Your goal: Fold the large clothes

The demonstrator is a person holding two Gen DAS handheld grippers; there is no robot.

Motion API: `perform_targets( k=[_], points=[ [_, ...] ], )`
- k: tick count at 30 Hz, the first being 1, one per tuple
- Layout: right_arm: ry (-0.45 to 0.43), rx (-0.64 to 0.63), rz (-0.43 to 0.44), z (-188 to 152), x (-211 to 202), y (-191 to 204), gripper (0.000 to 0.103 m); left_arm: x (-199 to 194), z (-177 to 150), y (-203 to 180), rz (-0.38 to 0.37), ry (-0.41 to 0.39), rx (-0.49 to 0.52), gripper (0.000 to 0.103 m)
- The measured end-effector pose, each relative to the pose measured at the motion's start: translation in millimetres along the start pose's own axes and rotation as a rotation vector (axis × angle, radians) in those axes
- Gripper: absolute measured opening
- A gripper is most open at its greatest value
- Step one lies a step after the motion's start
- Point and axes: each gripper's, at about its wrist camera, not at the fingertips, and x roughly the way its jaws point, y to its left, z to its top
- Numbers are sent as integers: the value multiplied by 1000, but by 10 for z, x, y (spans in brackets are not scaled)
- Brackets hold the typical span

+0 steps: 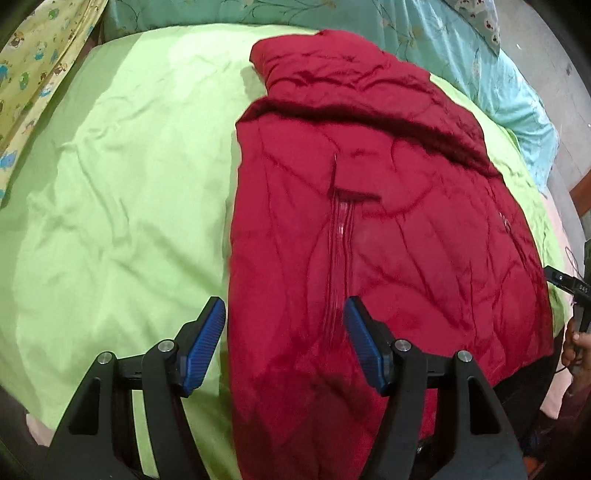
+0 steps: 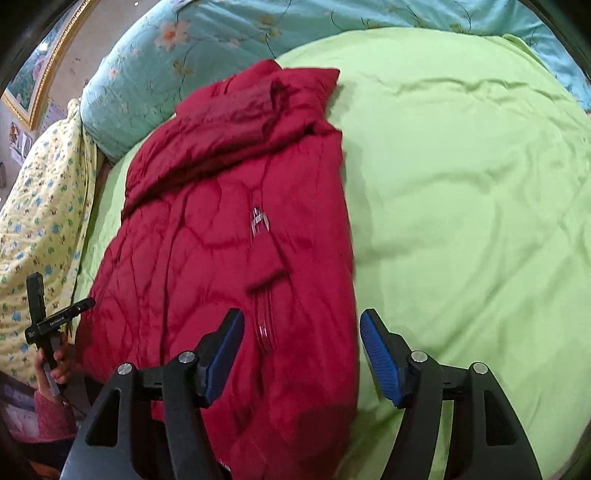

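**A:** Where's your jacket (image 1: 369, 229) sitting relative to the left gripper (image 1: 284, 343)?

**B:** Your left gripper hangs over the near end of the red jacket with its fingers spread wide and nothing between them. The left pad (image 1: 207, 347) is over the green sheet (image 1: 110, 184), just beside the jacket's left edge; the right pad (image 1: 364, 347) is over the red cloth, next to the zipper (image 1: 341, 236) that runs away from you down the middle. I can't tell whether either pad touches the fabric.

**A:** And the right gripper (image 2: 301, 354)?

**B:** Also released, holding nothing. Its left pad (image 2: 225, 354) is over the jacket (image 2: 229, 229) near the zipper (image 2: 264, 325); its right pad (image 2: 380, 358) is over the sheet (image 2: 461, 184), just past the jacket's right edge.

**A:** How does the jacket lie?

**B:** Lengthwise on the green sheet, zipper side up, with a sleeve folded across the far part and the collar end bunched up at the far end. Past it lies a turquoise flowered quilt (image 1: 424, 33), and a yellow printed quilt (image 2: 40, 229) lies at one side.

**A:** Any containers?

**B:** I see none in either view. You can see your other hand at the edge of each view, gripping its handle.
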Motion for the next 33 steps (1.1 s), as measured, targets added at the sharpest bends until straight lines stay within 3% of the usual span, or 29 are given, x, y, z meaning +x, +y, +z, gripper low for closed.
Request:
perform_targets(
  k=[9,26,28,30,32,33],
  points=[
    [68,-12,-2,-302,52,13,67,-19,-247,-16,-14,33,18,66],
    [163,-163,51,-676,132,340,66,74,-511,-247,-92,89,64,66],
    [159,-154,64,-671,142,319,61,84,-514,-270,-95,85,69,66],
    [148,-135,82,-643,119,283,40,68,-504,-298,-106,73,82,55],
    [135,-118,103,-611,90,260,35,48,-486,-316,-119,64,90,32],
    [126,-113,113,-598,73,262,32,28,-467,-325,-127,56,87,29]
  ],
)
